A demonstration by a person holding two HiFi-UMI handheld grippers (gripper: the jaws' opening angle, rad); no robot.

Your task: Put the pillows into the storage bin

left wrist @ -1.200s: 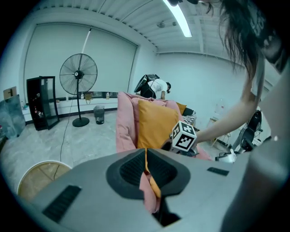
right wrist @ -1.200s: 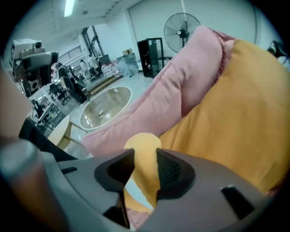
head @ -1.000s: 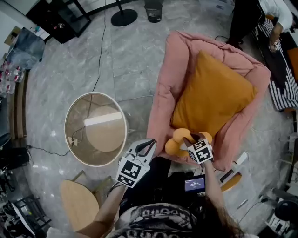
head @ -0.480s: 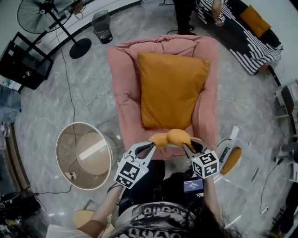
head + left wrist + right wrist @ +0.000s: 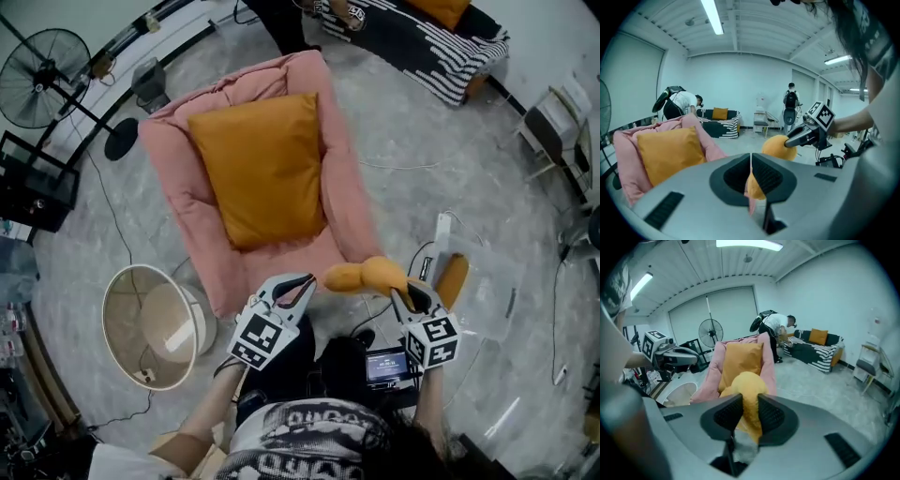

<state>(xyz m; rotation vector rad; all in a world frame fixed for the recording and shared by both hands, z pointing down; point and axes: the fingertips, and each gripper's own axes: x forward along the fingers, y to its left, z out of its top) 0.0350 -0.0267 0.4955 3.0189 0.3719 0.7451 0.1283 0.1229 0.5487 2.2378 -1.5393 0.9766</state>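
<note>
Under the head camera, the right gripper [image 5: 401,289] clenched the right end of a small orange pillow [image 5: 364,276]. Its long axis ran sideways toward the closed left gripper [image 5: 302,284], and the storage bin [image 5: 105,323] stood on the floor further left, well apart. A large orange pillow [image 5: 258,164] lay on the pink lounger [image 5: 342,202]. Along the left gripper view, the jaws met on nothing. Along the right gripper view, the pads pinched the small pillow, with the bin low to the left. No writing was readable.

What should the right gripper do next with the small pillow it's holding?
Probably carry it left toward the storage bin: the right gripper is shut on the small pillow, which hangs over the floor, well right of the bin.
</note>
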